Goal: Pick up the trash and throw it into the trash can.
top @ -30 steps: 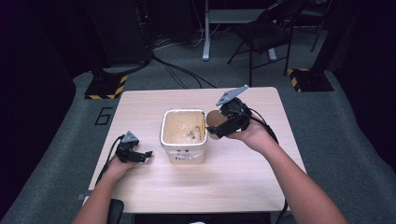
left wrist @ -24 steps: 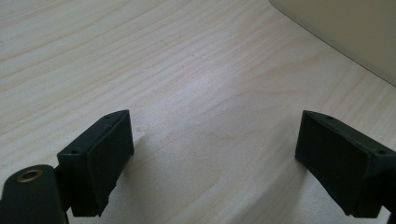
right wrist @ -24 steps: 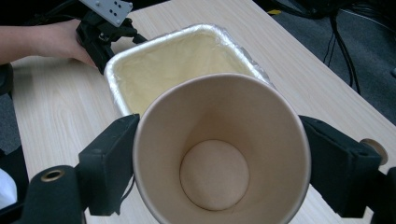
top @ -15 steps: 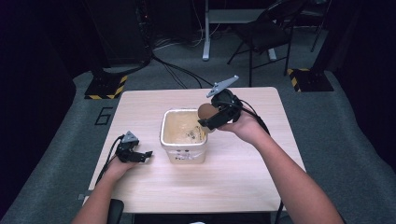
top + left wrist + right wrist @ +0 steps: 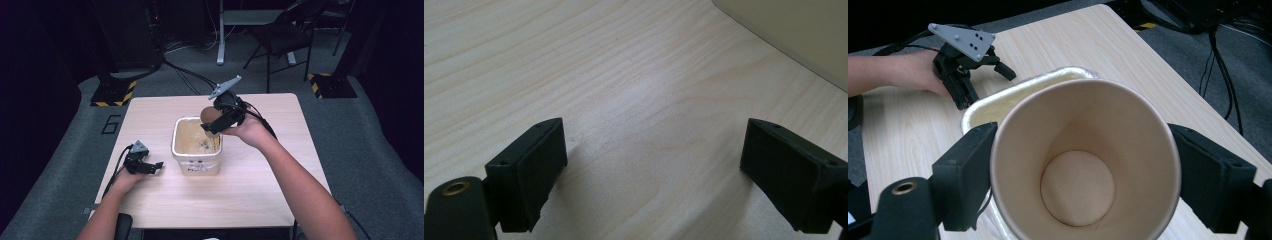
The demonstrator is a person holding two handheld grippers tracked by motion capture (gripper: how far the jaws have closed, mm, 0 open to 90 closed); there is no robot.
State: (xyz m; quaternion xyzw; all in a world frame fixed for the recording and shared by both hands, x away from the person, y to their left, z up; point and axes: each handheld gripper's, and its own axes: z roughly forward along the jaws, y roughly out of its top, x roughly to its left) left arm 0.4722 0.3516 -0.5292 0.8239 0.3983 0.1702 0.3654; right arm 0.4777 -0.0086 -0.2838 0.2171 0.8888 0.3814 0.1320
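Both forearms bare, no sleeves. Each hand-held gripper (image 5: 150, 166) black w/ blocky flat-faced jaws, brass-ringed hole lower left of its view, grey triangular plate w/ small holes, prob. screw holes; black cable trailing.

L gripper (image 5: 150, 166): black two-jaw tool w/ grey three-cornered plate on top, low, held by the left hand (image 5: 125, 179); jaws spread wide, nothing btwn them, forearm straight back behind it. R gripper (image 5: 212, 122): same black build, raised, right hand (image 5: 248, 131) just behind it, arm stretched fwd; jaws pressed on both sides of a tan paper cup (image 5: 1085, 162), cup mouth facing its camera.
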